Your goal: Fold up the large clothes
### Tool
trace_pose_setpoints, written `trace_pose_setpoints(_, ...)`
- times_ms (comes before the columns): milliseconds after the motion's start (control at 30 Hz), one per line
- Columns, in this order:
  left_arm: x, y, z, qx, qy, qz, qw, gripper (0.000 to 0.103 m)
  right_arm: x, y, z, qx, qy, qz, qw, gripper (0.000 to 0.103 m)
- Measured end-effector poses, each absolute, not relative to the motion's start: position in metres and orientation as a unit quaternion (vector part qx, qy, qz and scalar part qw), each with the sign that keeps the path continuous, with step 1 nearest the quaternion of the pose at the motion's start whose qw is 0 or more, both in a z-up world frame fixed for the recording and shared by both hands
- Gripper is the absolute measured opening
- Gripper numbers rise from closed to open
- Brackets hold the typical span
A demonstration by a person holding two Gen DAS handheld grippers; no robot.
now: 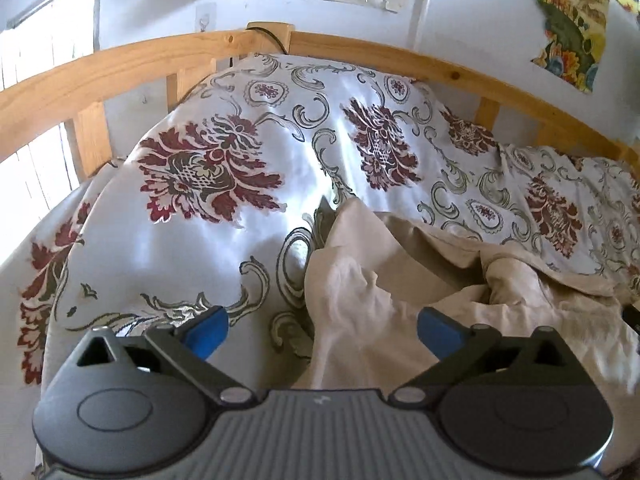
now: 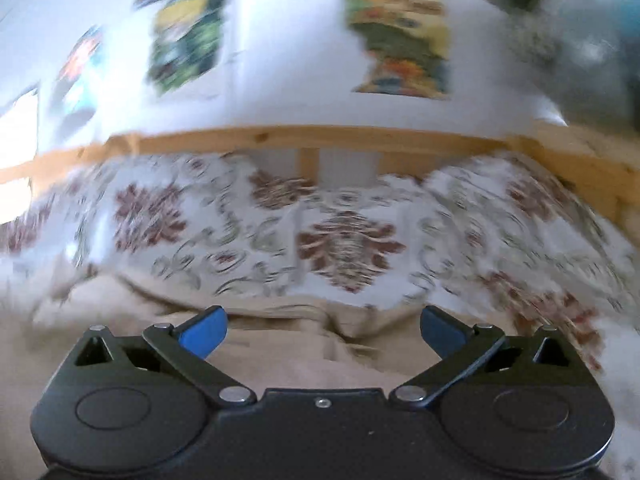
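Both sets of tongs are spread about as wide as they go, with nothing pinched in either one. The left gripper (image 1: pixel 322 332) hangs over the near left part of the beige garment (image 1: pixel 400 280), and its blue pads (image 1: pixel 210 330) sit clear of the cloth, one over the bedspread and one over the beige fabric. The right gripper (image 2: pixel 323 330) is also empty, with beige cloth (image 2: pixel 280 344) spread right below and ahead of it, though that view is badly smeared so I can't make out seams or edges there. The garment is lying crumpled on the floral bedspread (image 1: pixel 224 128), bunched into ridges with a raised fold running toward the wooden bed rail (image 1: pixel 360 46). It looks like light, floppy stuff that will sag and drag rather than hold any shape, and it may slide on the shiny spread. I'd grab it at an outer edge or corner, one per side, pinching a thick ridge so the pads actually catch something.
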State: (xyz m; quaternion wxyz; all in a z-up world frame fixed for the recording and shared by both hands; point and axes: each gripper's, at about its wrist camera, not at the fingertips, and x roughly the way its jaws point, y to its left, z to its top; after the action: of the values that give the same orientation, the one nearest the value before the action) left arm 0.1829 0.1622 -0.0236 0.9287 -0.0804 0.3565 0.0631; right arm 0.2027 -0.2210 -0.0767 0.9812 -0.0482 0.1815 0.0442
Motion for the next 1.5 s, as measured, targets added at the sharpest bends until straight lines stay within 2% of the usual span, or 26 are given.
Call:
trace_pose_setpoints(133,0.181,0.151,-0.025,-0.056,0.359,0.070,0.929,0.102,0.223,-0.197,-0.084,-0.080,0.199,0.036,0.976,0.102)
trace_pose_setpoints(267,0.171,0.146,-0.025,-0.037,0.353,0.068,0.932,0.102,0.255,-0.184,-0.119,-0.109,0.305,0.052,0.945,0.102)
trace_pose_setpoints(367,0.149,0.148,-0.025,-0.044,0.329,0.069,0.941,0.102,0.256,-0.179,-0.133,-0.117,0.292,0.046,0.948,0.102)
trace_pose_setpoints(500,0.111,0.158,-0.032,-0.112,0.296,0.051,0.947,0.102,0.257,-0.188,-0.131,-0.088,0.301,0.058,0.948,0.102)
trace_pose_setpoints(667,0.100,0.167,-0.058,-0.191,0.349,0.020,0.917,0.102,0.227,-0.209,-0.103,-0.021,0.248,0.078,0.965,0.102)
trace_pose_setpoints(833,0.105,0.175,-0.072,-0.244,0.362,0.034,0.899,0.102,0.215,-0.207,-0.076,-0.032,0.190,0.061,0.979,0.102)
trace_pose_setpoints(1067,0.107,0.178,-0.084,-0.245,0.378,0.040,0.892,0.102,0.239,-0.185,-0.123,-0.099,0.271,0.041,0.957,0.102)
trace_pose_setpoints(1233,0.107,0.175,-0.087,-0.272,0.385,0.024,0.881,0.099,0.241,-0.182,-0.129,-0.105,0.265,0.039,0.958,0.102)
trace_pose_setpoints(1267,0.106,0.175,-0.088,-0.286,0.384,0.026,0.877,0.090,0.237,-0.186,-0.125,-0.093,0.260,0.046,0.960,0.102)
trace_pose_setpoints(1300,0.106,0.175,-0.089,-0.302,0.383,0.027,0.873,0.073,0.231,-0.191,-0.119,-0.079,0.250,0.052,0.964,0.102)
trace_pose_setpoints(1333,0.106,0.174,-0.090,-0.315,0.381,0.025,0.869,0.067,0.225,-0.196,-0.110,-0.066,0.238,0.051,0.968,0.102)
trace_pose_setpoints(1400,0.103,0.172,-0.091,-0.323,0.369,0.046,0.870,0.043,0.214,-0.202,-0.092,-0.069,0.232,0.042,0.969,0.102)
trace_pose_setpoints(1433,0.101,0.171,-0.089,-0.328,0.361,0.047,0.872,0.036,0.209,-0.204,-0.083,-0.073,0.234,0.036,0.969,0.102)
trace_pose_setpoints(1467,0.100,0.167,-0.085,-0.324,0.351,0.046,0.877,0.020,0.201,-0.208,-0.075,-0.070,0.230,0.029,0.970,0.102)
trace_pose_setpoints(1500,0.099,0.161,-0.080,-0.308,0.342,0.045,0.887,0.009,0.191,-0.212,-0.067,-0.058,0.224,0.027,0.973,0.102)
